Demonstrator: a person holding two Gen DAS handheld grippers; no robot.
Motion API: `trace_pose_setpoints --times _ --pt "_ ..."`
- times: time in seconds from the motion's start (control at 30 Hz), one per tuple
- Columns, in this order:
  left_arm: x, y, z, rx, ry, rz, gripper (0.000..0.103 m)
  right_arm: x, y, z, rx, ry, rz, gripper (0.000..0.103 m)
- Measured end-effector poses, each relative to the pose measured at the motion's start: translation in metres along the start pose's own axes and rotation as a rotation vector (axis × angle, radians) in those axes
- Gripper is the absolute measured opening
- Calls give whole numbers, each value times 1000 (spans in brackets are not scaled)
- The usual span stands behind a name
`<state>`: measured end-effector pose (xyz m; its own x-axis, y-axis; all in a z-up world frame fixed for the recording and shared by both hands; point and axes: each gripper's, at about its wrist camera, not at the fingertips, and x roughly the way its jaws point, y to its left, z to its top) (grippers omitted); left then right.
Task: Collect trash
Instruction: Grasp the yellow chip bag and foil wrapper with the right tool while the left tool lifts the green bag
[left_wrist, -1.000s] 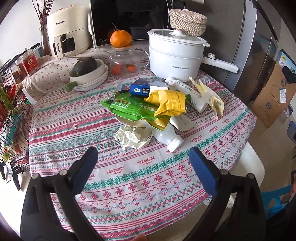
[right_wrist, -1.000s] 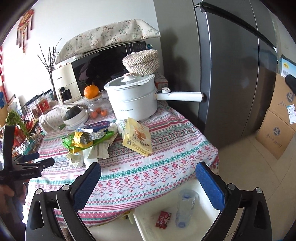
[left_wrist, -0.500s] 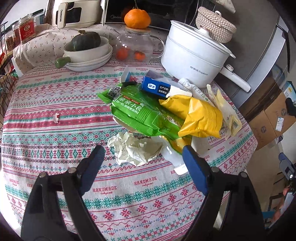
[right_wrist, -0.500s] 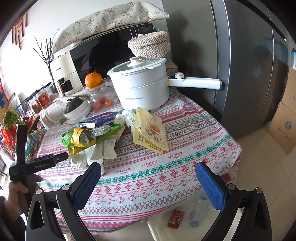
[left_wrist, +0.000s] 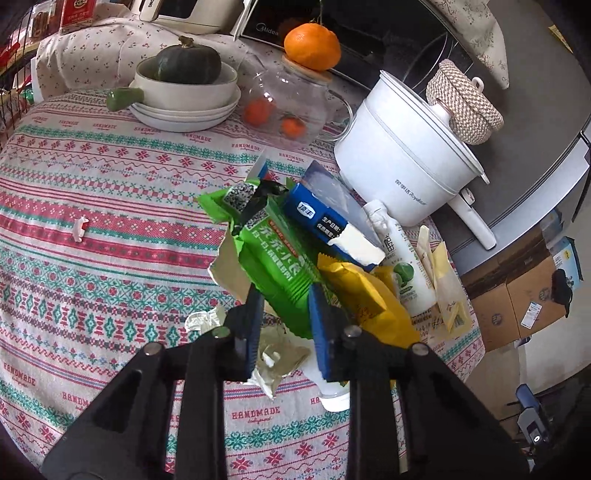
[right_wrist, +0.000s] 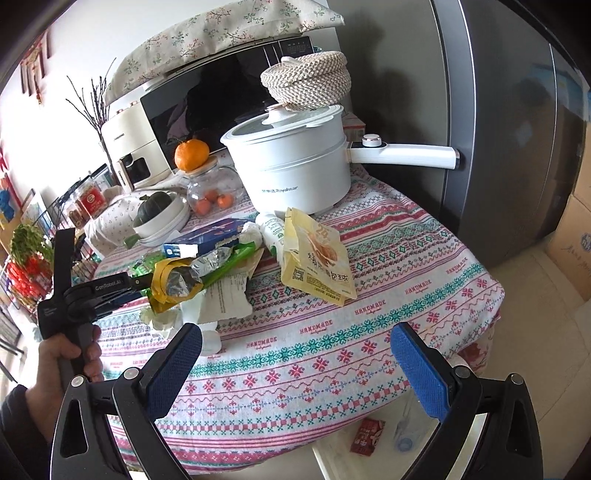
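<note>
A pile of trash lies mid-table: a green snack wrapper, a yellow wrapper, a blue box, a white bottle, a pale yellow pouch and crumpled paper. My left gripper has its jaws narrowed around the near end of the green wrapper; whether the pads press it I cannot tell. It shows from the side in the right wrist view. My right gripper is wide open and empty over the table's near edge.
A white electric pot with a long handle stands behind the pile, next to a glass jar with an orange and a bowl holding a squash. A white bin with a bottle and red packet sits on the floor below. A fridge stands at right.
My left gripper moved forward and down onto the pile and its jaws closed from wide open to a narrow gap around the green wrapper. My right gripper came slightly closer to the table, still open.
</note>
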<state>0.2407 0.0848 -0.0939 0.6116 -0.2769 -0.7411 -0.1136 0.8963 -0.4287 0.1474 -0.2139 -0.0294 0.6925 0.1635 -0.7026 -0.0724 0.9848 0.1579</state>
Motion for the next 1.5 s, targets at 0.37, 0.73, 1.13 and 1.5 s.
trace_pose_setpoints --times 0.37,0.73,1.13,1.5 --pt "-66 -30 -16 180 -40 -43 4 3 9 -2 -6 2 33 103" --pt "-141 -15 -36 258 -159 -3 3 46 38 -2 -16 71 140 102" --pt "-155 9 -38 245 -186 14 3 113 84 -11 -78 170 203 80" --pt "-153 7 -41 258 -179 18 3 121 93 -11 -66 175 317 12"
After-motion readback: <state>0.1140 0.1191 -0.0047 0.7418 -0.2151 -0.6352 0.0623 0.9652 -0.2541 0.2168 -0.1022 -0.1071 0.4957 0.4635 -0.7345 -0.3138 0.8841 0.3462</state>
